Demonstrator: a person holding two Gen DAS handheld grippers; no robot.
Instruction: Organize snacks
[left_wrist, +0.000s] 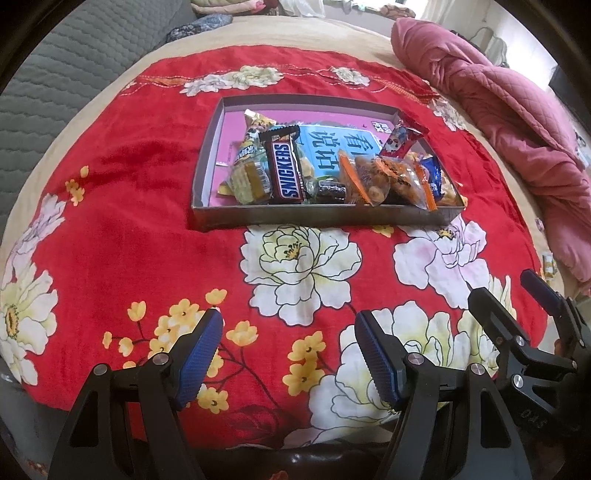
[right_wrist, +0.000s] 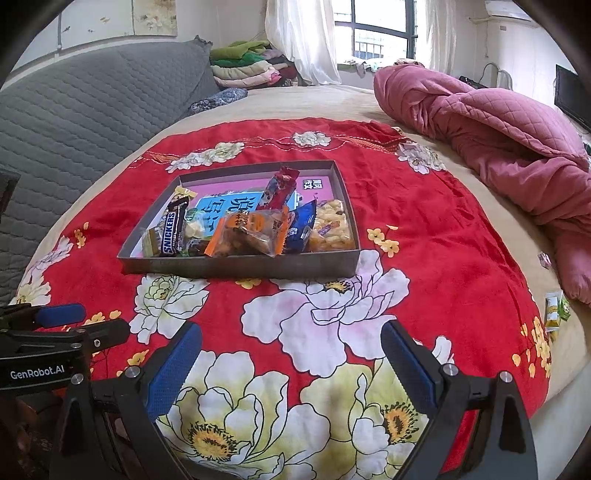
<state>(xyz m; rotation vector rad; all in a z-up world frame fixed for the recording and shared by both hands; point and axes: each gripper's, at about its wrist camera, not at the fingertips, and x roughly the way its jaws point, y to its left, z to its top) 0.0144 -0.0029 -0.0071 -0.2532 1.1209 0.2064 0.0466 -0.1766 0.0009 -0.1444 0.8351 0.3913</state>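
A shallow grey box (left_wrist: 321, 219) (right_wrist: 240, 266) with a pink inside lies on a red flowered cloth (left_wrist: 147, 229) (right_wrist: 424, 229). Several snacks fill it: a Snickers bar (left_wrist: 286, 171) (right_wrist: 171, 234), orange-edged clear packets (left_wrist: 399, 177) (right_wrist: 247, 230), a red wrapper (left_wrist: 400, 138) (right_wrist: 279, 188), a blue packet (right_wrist: 299, 227) and a pale puffed snack bag (right_wrist: 330, 227). My left gripper (left_wrist: 288, 325) is open over the cloth in front of the box, holding nothing. My right gripper (right_wrist: 291, 341) is open too, empty, beside the left one. Small yellow-green packets (right_wrist: 556, 312) lie off the cloth at right.
A crumpled pink quilt (left_wrist: 509, 122) (right_wrist: 498, 136) lies to the right on the beige bed. A grey quilted headboard (right_wrist: 85, 122) stands at left, with folded clothes (right_wrist: 251, 66) behind it. A window (right_wrist: 373, 31) is at the far wall.
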